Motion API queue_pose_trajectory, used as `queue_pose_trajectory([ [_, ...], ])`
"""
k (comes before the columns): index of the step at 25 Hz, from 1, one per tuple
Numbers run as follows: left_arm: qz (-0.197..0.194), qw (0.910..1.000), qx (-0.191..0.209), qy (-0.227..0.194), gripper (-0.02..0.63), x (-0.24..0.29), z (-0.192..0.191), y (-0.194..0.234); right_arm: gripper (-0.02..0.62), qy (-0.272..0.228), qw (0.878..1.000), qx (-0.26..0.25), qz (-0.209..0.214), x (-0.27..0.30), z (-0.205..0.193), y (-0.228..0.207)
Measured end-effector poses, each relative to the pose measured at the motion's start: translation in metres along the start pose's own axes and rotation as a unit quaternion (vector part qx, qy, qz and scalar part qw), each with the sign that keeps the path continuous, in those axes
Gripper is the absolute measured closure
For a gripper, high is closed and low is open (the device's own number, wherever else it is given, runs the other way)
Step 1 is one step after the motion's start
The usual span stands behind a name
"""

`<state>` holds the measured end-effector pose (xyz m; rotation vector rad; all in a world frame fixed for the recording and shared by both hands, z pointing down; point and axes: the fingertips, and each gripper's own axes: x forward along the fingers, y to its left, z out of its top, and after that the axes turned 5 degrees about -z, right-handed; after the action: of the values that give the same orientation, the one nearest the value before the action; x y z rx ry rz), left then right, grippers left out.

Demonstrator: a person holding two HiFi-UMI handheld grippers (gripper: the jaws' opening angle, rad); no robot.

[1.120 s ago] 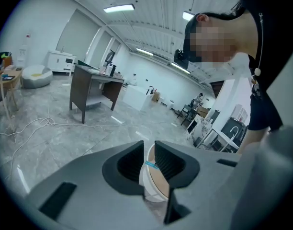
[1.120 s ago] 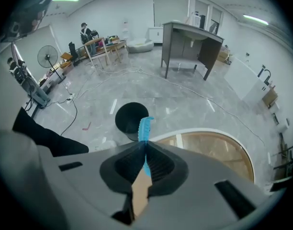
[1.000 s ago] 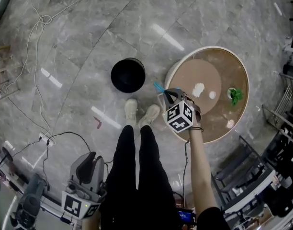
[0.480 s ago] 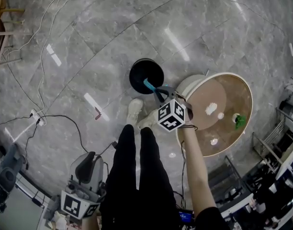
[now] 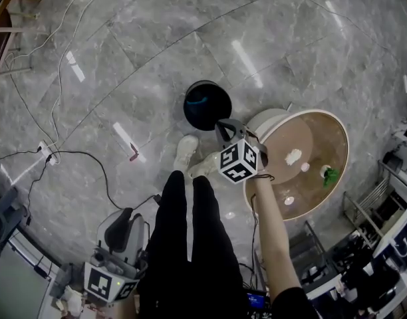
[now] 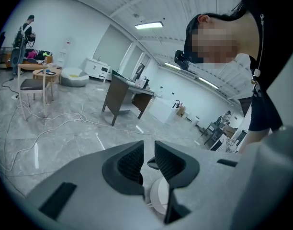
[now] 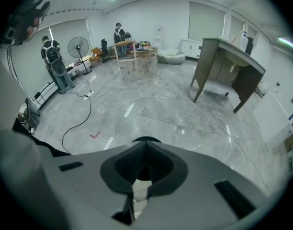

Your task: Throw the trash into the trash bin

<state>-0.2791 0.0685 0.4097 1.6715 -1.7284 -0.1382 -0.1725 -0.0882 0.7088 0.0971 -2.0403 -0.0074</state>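
Observation:
The black trash bin point(image 5: 207, 105) stands on the marble floor, and a blue piece of trash point(image 5: 198, 100) lies inside it. My right gripper point(image 5: 225, 128) hangs just right of the bin's rim, shut with nothing between its jaws. In the right gripper view the bin point(image 7: 146, 140) peeks over the shut right gripper point(image 7: 145, 145). White crumpled trash point(image 5: 293, 156) and a green piece point(image 5: 330, 175) lie on the round brown table point(image 5: 323, 125). My left gripper point(image 5: 122, 216) is held low beside the person's legs, open and empty; the left gripper point(image 6: 149, 150) shows a clear gap.
The person's black-trousered legs point(image 5: 190, 244) and white shoes point(image 5: 185, 153) stand between bin and table. Cables point(image 5: 64, 155) trail over the floor at left. A red scrap point(image 5: 134, 155) lies on the floor. Racks and equipment point(image 5: 383, 244) crowd the right edge. Desks point(image 7: 228, 66) and people point(image 7: 53, 56) stand farther off.
The right gripper carried the blue piece from the table's edge to above the bin; the piece now lies in the bin and the jaws are empty and shut.

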Motion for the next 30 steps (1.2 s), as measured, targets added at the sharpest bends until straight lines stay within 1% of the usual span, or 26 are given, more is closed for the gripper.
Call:
queue_pose_trajectory([
  [2, -0.011, 0.9999, 0.009, 0.002, 0.534, 0.004, 0.001, -0.004, 0.592, -0.025, 0.999, 0.033, -0.024, -0.014, 0.005, -0.009],
  [4, -0.022, 0.9994, 0.022, 0.013, 0.534, 0.006, -0.002, -0.008, 0.592, -0.066, 0.993, 0.086, -0.042, -0.038, 0.015, -0.018],
  [6, -0.038, 0.9987, 0.031, 0.013, 0.534, 0.013, 0.001, -0.016, 0.592, -0.118, 0.981, 0.142, -0.056, -0.07, 0.025, -0.024],
  [7, -0.049, 0.9981, 0.037, 0.011, 0.534, 0.018, 0.004, -0.022, 0.592, -0.146, 0.972, 0.171, -0.064, -0.089, 0.03, -0.028],
  [9, -0.074, 0.9957, 0.055, 0.009, 0.534, 0.028, 0.01, -0.035, 0.592, -0.197, 0.948, 0.235, -0.089, -0.132, 0.033, -0.036],
  [11, -0.106, 0.9919, 0.069, 0.012, 0.534, 0.037, 0.017, -0.054, 0.592, -0.238, 0.916, 0.295, -0.129, -0.179, 0.029, -0.046],
  [13, -0.138, 0.9868, 0.082, 0.017, 0.534, 0.045, 0.024, -0.077, 0.592, -0.274, 0.886, 0.335, -0.165, -0.229, 0.023, -0.05],
  [15, -0.175, 0.9799, 0.095, 0.014, 0.534, 0.052, 0.036, -0.106, 0.592, -0.301, 0.861, 0.362, -0.194, -0.28, 0.018, -0.046],
  [17, -0.209, 0.9704, 0.121, 0.014, 0.534, 0.056, 0.048, -0.134, 0.592, -0.317, 0.84, 0.385, -0.215, -0.328, 0.013, -0.04],
  [19, -0.241, 0.9586, 0.152, 0.013, 0.534, 0.058, 0.057, -0.162, 0.592, -0.336, 0.818, 0.406, -0.229, -0.375, 0.01, -0.033],
  [22, -0.291, 0.9397, 0.18, -0.001, 0.534, 0.061, 0.076, -0.209, 0.592, -0.381, 0.779, 0.423, -0.262, -0.446, 0.01, -0.025],
  [26, -0.319, 0.9182, 0.235, -0.004, 0.548, 0.053, 0.088, -0.246, 0.592, -0.414, 0.725, 0.43, -0.343, -0.528, 0.005, 0.001],
  [30, -0.352, 0.8969, 0.266, -0.031, 0.555, 0.044, 0.111, -0.288, 0.592, -0.424, 0.673, 0.441, -0.416, -0.589, -0.014, 0.025],
])
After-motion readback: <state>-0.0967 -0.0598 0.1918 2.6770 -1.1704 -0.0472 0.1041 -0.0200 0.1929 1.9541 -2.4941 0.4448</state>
